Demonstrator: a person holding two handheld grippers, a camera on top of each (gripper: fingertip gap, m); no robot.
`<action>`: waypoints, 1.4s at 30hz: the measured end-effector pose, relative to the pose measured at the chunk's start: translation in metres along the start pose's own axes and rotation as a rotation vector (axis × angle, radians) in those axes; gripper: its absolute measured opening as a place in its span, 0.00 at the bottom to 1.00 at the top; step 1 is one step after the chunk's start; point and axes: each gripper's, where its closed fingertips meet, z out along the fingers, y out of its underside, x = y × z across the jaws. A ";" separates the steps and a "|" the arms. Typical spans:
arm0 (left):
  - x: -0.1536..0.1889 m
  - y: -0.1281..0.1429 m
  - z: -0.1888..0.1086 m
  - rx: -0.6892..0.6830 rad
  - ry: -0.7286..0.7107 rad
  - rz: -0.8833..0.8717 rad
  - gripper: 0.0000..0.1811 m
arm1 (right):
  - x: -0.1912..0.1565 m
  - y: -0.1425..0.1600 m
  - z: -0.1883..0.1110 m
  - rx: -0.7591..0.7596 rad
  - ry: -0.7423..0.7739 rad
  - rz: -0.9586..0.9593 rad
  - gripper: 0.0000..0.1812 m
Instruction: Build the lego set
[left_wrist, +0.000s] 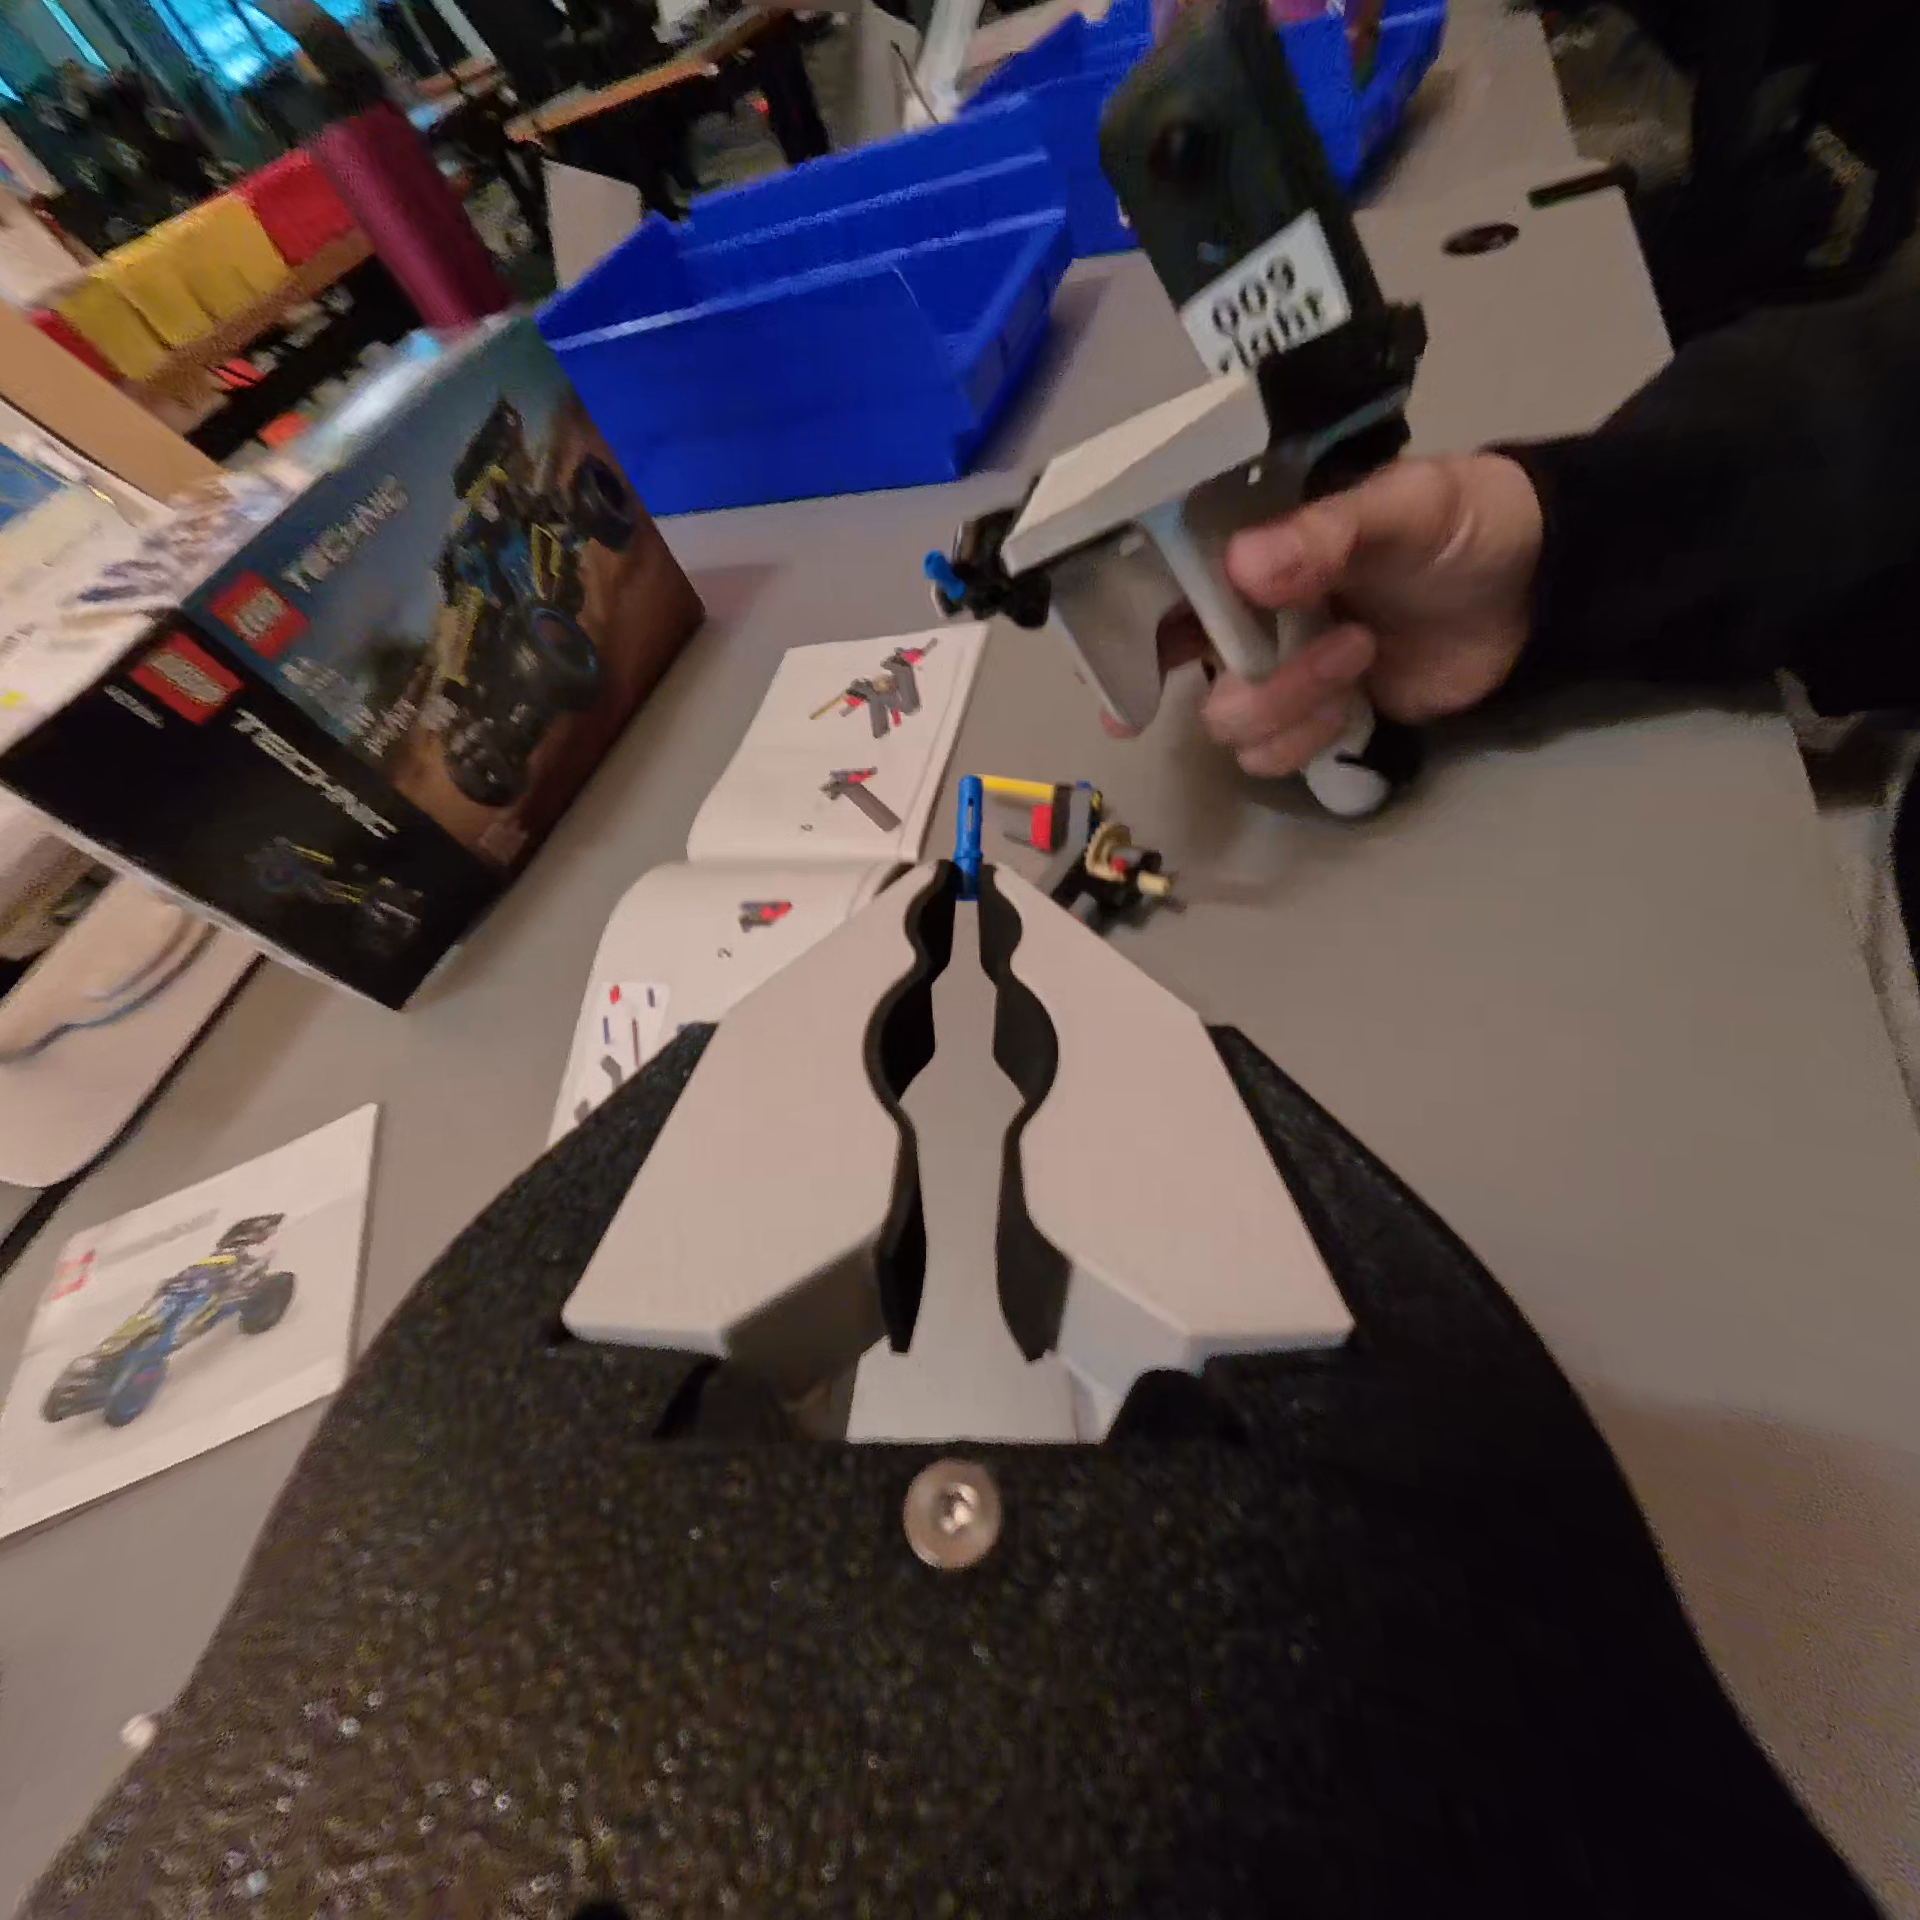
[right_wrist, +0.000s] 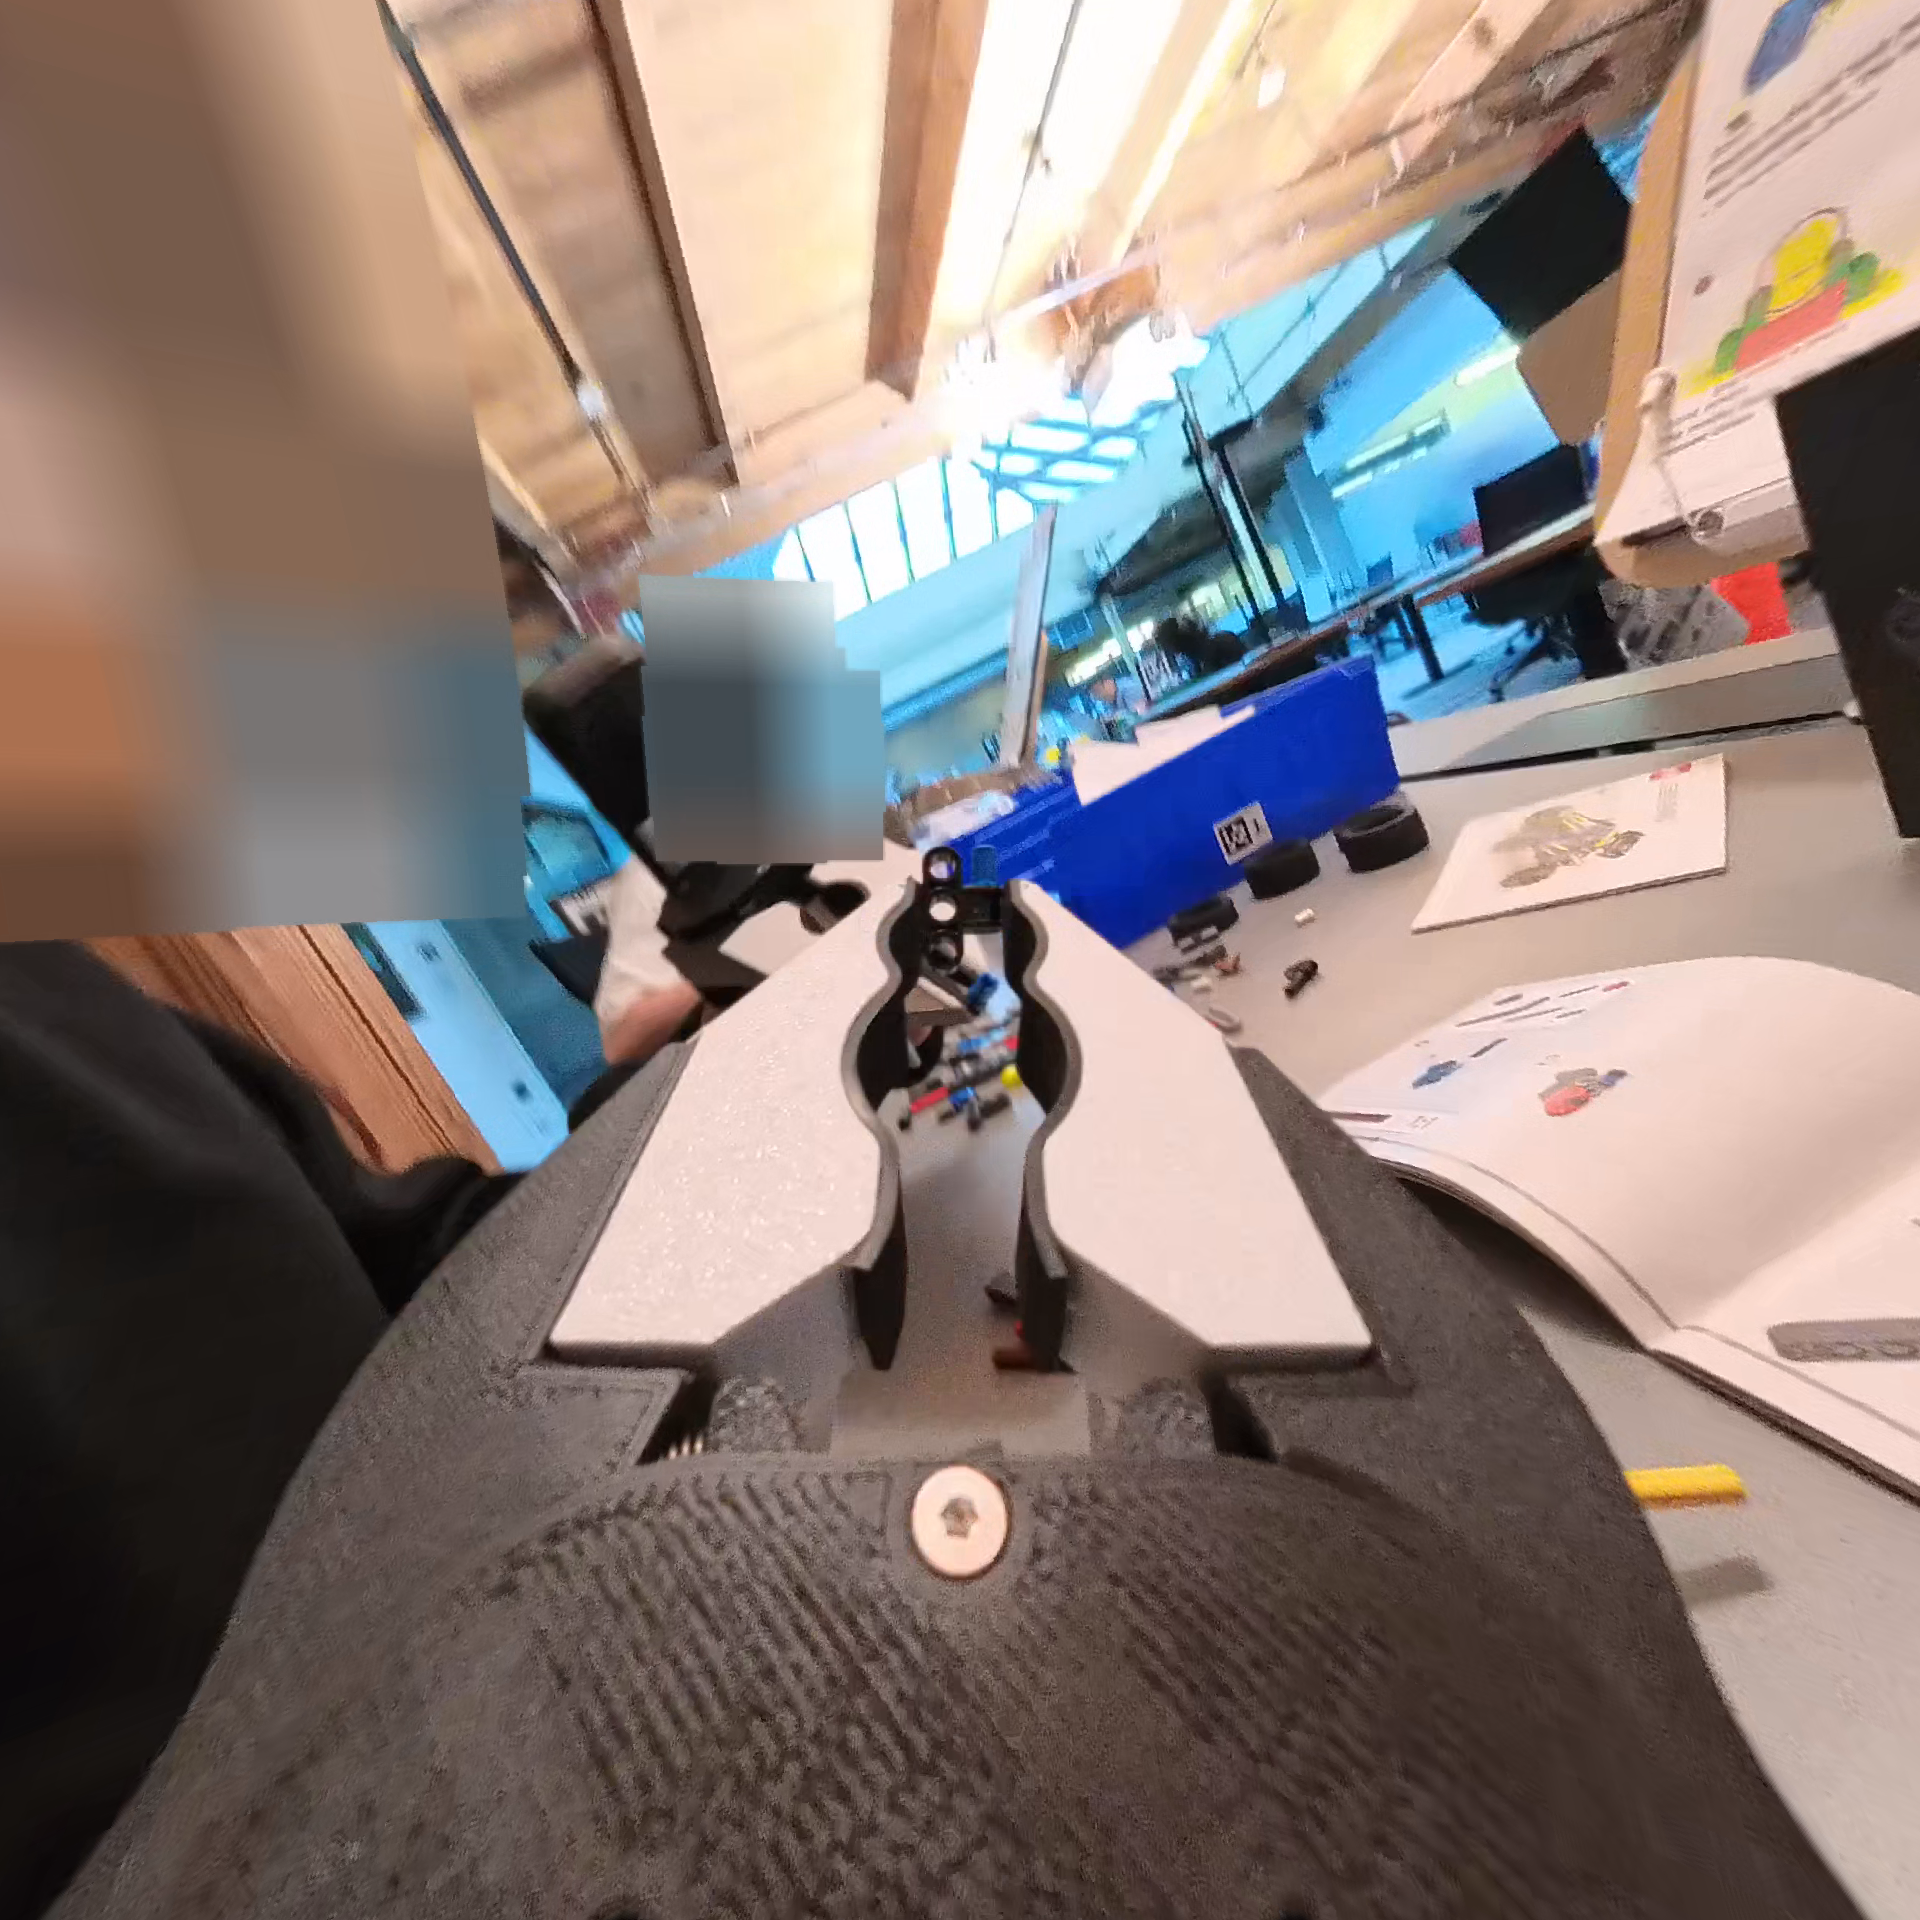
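Note:
My left gripper (left_wrist: 968, 878) is shut on a small blue pin (left_wrist: 969, 821) that sticks out past its tips, above the open instruction booklet (left_wrist: 842, 748). A small part-built assembly (left_wrist: 1081, 831) with yellow, red, black and tan pieces lies on the grey table just beyond. My right gripper (right_wrist: 961, 904), held up off the table, is shut on a black beam with holes (right_wrist: 948, 914) that carries a blue pin. The right gripper also shows in the left wrist view (left_wrist: 971, 582), in a person's hand, with its black and blue piece at the tips.
The set's box (left_wrist: 384, 675) stands at left, a second booklet (left_wrist: 197, 1309) lies at near left. Blue bins (left_wrist: 810, 343) stand at the back. In the right wrist view, loose pieces (right_wrist: 966, 1091), black tyres (right_wrist: 1340, 847), a blue bin (right_wrist: 1195, 821) and a yellow piece (right_wrist: 1683, 1484) are on the table. Left tips to right tips: about 6 cm.

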 end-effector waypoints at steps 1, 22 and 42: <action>-0.001 -0.007 0.000 0.011 -0.026 0.001 0.01 | 0.003 -0.003 -0.002 0.029 -0.009 0.040 0.07; 0.014 -0.040 0.003 -0.003 -0.112 0.066 0.01 | -0.015 0.001 0.002 0.036 -0.170 0.162 0.07; 0.011 -0.032 0.004 0.074 -0.047 -0.068 0.01 | -0.009 0.008 0.005 -0.025 -0.076 0.063 0.07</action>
